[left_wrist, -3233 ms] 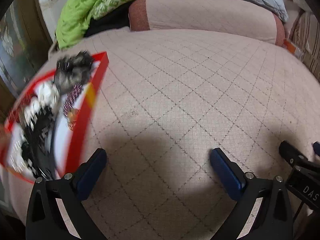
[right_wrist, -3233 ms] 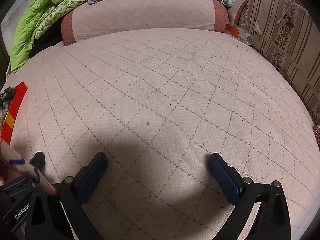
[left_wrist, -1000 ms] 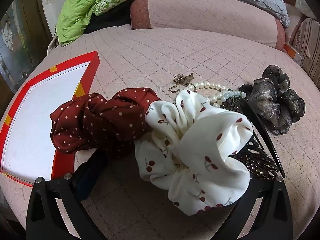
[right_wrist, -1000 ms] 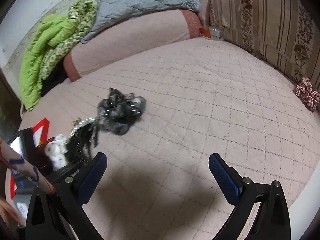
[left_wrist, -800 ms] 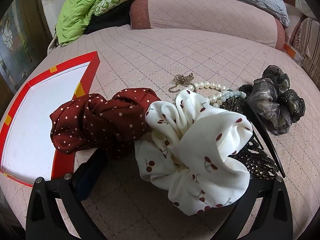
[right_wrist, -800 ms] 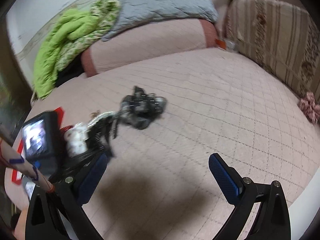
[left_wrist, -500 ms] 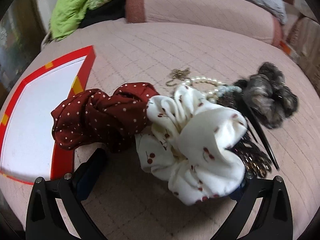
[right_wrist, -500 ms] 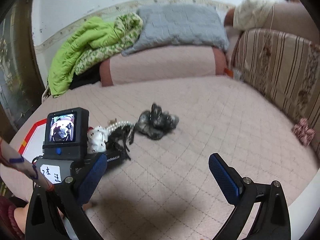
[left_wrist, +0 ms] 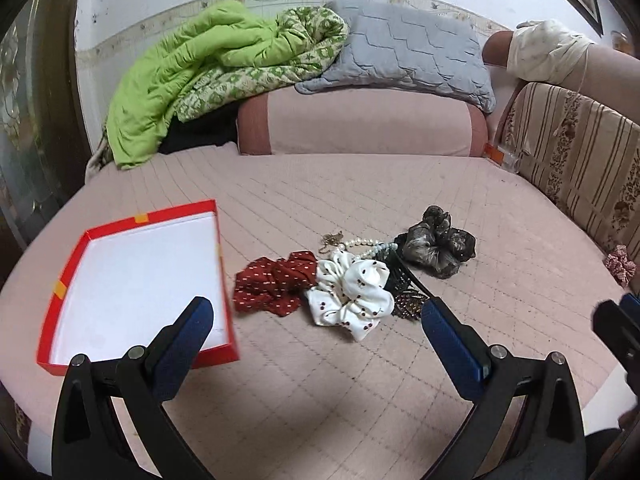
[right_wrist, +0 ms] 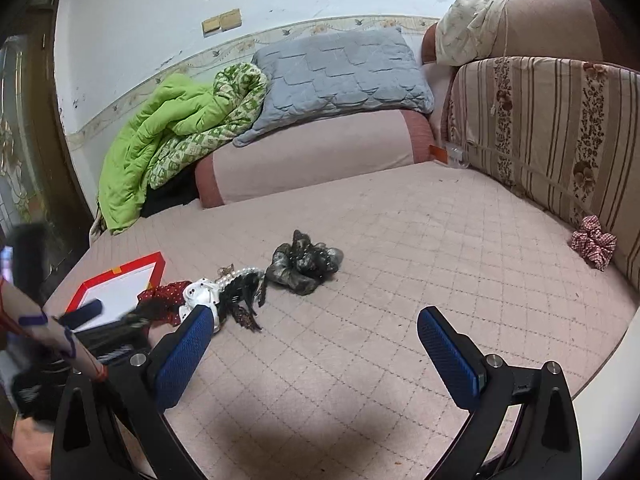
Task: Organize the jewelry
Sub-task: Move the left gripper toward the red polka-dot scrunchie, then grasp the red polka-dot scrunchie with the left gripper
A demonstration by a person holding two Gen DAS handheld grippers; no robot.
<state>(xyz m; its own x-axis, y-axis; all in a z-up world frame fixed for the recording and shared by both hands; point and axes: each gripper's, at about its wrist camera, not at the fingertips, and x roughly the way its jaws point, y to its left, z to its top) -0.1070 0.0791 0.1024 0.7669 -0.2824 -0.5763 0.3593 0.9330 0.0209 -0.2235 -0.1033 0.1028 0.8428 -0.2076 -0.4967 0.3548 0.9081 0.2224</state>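
Note:
A pile of accessories lies on the pink quilted bed: a dark red dotted scrunchie [left_wrist: 276, 286], a white cherry-print scrunchie [left_wrist: 354, 294], a pearl string [left_wrist: 366, 245], a black hair clip [left_wrist: 408, 280] and a grey-black scrunchie [left_wrist: 438, 242]. A red box with a white inside [left_wrist: 132, 280] lies to their left, empty. My left gripper [left_wrist: 316, 334] is open, raised just in front of the pile. My right gripper [right_wrist: 316, 344] is open and empty, right of the pile [right_wrist: 224, 292]; the grey-black scrunchie [right_wrist: 304, 264] lies ahead of it.
A green quilt [left_wrist: 208, 72], a grey pillow [left_wrist: 404, 52] and a pink bolster [left_wrist: 360, 124] lie at the head of the bed. A striped sofa back [right_wrist: 552, 128] stands at the right, with a red checked scrunchie [right_wrist: 594, 242] at its foot.
Both grippers have pulled back and up from the bed, so the pile and the box look smaller and farther. The accessories and box have not moved.

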